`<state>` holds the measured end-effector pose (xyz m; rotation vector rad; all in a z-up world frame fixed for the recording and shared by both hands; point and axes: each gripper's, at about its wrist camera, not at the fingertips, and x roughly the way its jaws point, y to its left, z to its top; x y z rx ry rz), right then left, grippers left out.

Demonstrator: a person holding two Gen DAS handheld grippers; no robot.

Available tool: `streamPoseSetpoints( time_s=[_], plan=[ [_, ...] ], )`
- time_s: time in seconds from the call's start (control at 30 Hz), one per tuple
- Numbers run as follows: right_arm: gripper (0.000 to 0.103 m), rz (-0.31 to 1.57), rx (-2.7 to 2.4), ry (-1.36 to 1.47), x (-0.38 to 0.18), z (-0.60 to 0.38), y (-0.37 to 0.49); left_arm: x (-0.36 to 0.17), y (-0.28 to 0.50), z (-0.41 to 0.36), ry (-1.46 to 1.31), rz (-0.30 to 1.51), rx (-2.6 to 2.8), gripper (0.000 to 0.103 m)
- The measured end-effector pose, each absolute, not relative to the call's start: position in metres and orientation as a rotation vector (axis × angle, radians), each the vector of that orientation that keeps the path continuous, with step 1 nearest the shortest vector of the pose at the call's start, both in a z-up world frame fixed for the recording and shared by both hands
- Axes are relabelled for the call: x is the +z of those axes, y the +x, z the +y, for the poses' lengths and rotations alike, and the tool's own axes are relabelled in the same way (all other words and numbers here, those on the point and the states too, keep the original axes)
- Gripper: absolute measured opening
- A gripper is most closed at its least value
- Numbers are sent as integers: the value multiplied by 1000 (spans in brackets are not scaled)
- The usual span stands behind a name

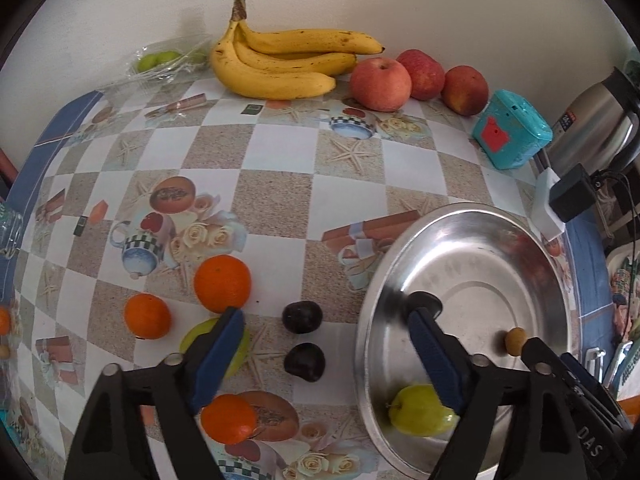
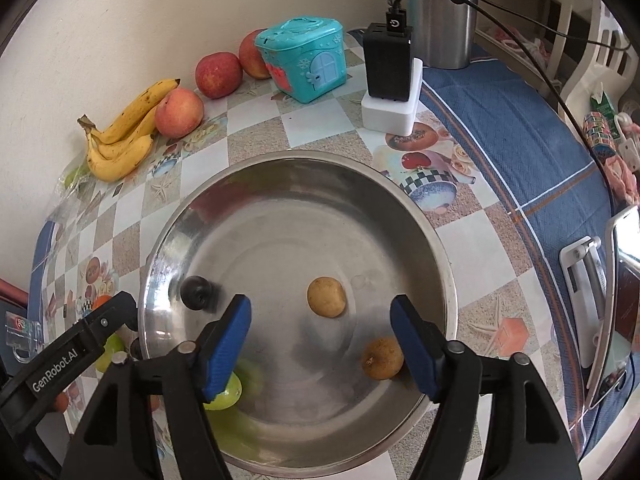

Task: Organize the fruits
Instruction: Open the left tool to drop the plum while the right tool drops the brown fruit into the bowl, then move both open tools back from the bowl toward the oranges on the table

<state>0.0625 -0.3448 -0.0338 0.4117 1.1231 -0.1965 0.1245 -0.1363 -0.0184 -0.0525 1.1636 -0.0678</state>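
A steel bowl point(image 1: 532, 248) point(image 2: 168, 240) sits on the patterned table. It holds a green apple point(image 1: 416, 410) point(image 2: 226, 396), a dark plum point(image 2: 196, 292) point(image 1: 426, 302) and two small brown fruits point(image 2: 326, 297) point(image 2: 382, 359). My left gripper point(image 1: 326, 340) is open and empty over the bowl's left rim. Two plums point(image 1: 302, 317) point(image 1: 304, 362), three oranges point(image 1: 222, 283) point(image 1: 147, 316) point(image 1: 229, 418) and a green apple point(image 1: 192, 340) lie on the table beneath it. My right gripper point(image 2: 320, 328) is open and empty above the bowl.
Bananas point(image 1: 280, 64) point(image 2: 120, 136) and three red apples point(image 1: 380, 84) point(image 2: 218, 74) lie by the wall. A teal box point(image 1: 512, 134) point(image 2: 306, 62), a black charger point(image 2: 390, 60) on a white block and a steel flask point(image 1: 596, 128) stand at the back right. A bag of green fruit point(image 1: 164, 60) lies back left.
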Motion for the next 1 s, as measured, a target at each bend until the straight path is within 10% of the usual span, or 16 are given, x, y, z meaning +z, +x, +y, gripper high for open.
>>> streamPoseSetpoints(
  time_s=[0.3, 1.0],
  plan=[
    [96, 1107, -185, 384, -32, -343, 63, -16, 122, -128, -34, 1136, -34, 103],
    [97, 1048, -124, 400, -23, -332, 53, -2, 106, -95, -36, 1070, -16, 103]
  ],
)
